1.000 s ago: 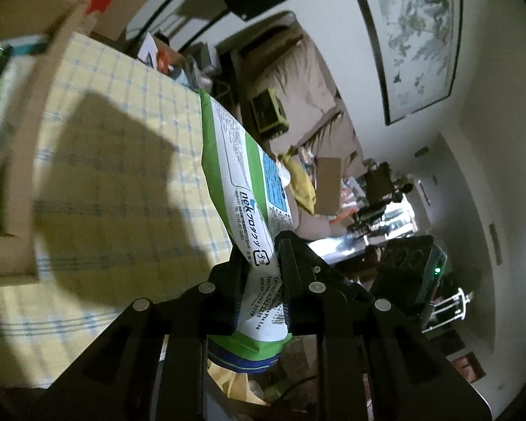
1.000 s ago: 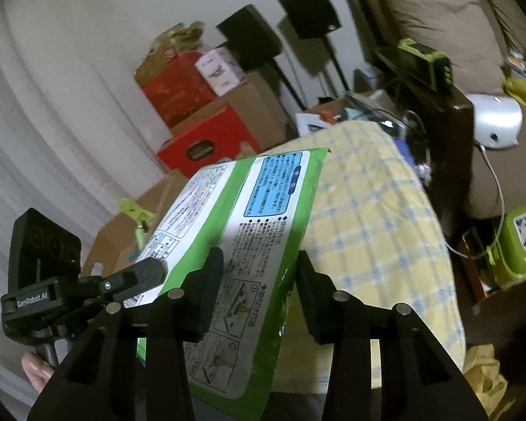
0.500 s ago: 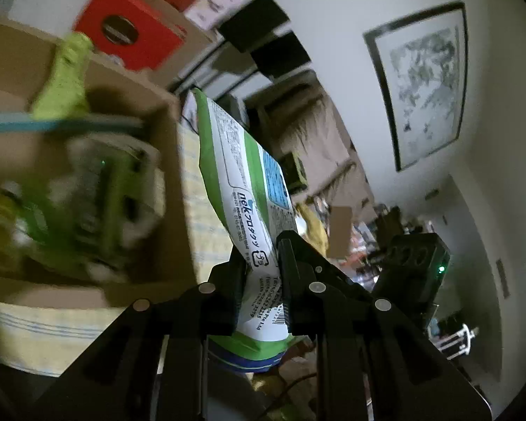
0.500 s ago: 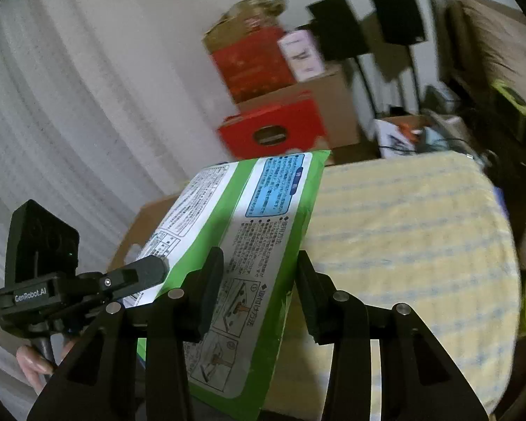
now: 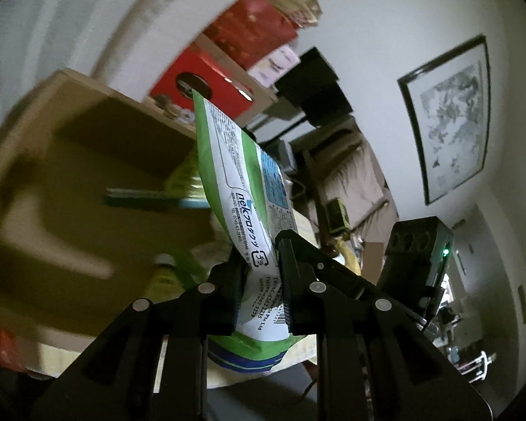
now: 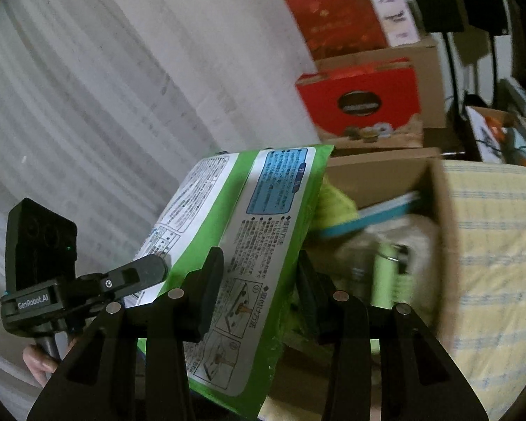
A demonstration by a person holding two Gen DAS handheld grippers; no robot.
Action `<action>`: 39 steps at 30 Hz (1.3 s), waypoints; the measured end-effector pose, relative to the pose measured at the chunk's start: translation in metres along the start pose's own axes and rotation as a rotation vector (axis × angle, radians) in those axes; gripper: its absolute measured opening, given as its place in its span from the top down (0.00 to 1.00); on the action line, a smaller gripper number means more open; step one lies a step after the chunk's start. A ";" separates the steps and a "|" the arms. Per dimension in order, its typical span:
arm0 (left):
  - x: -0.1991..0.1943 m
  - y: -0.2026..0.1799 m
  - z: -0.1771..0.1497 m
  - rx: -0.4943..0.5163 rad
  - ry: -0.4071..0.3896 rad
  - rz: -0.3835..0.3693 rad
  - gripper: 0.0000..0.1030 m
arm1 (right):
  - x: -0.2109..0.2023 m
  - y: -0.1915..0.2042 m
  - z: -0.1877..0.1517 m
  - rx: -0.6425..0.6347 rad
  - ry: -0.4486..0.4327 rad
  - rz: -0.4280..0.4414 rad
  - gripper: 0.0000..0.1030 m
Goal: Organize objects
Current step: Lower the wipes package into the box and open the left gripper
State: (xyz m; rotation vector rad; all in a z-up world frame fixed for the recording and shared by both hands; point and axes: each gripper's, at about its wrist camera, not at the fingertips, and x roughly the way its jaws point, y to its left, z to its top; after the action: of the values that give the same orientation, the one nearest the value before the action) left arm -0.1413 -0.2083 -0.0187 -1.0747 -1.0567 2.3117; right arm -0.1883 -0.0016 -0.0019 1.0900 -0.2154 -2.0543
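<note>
Box [image 6: 442, 217] contents blurred, perhaps bottles [image 6: 389, 277].

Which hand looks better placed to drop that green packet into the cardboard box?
Left, probably. The left gripper pinches the green packet by a narrow edge above the cardboard box; the right gripper straddles its wide face.

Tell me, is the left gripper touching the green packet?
Touching. The left wrist view shows the left gripper with both fingers pressed against the green packet.
</note>
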 end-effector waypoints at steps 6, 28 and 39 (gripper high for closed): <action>-0.011 0.038 0.017 -0.023 0.003 0.041 0.83 | 0.048 0.013 0.009 0.006 0.072 0.005 0.59; 0.005 0.089 0.016 0.045 0.142 0.321 0.78 | 0.123 0.018 -0.017 -0.019 0.269 -0.064 0.61; 0.006 0.048 -0.011 0.175 0.105 0.547 0.40 | 0.081 0.030 -0.023 -0.100 0.184 -0.085 0.64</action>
State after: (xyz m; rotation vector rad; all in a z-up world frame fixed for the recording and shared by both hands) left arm -0.1382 -0.2307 -0.0629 -1.5391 -0.5489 2.6543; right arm -0.1804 -0.0752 -0.0526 1.2358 0.0257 -2.0010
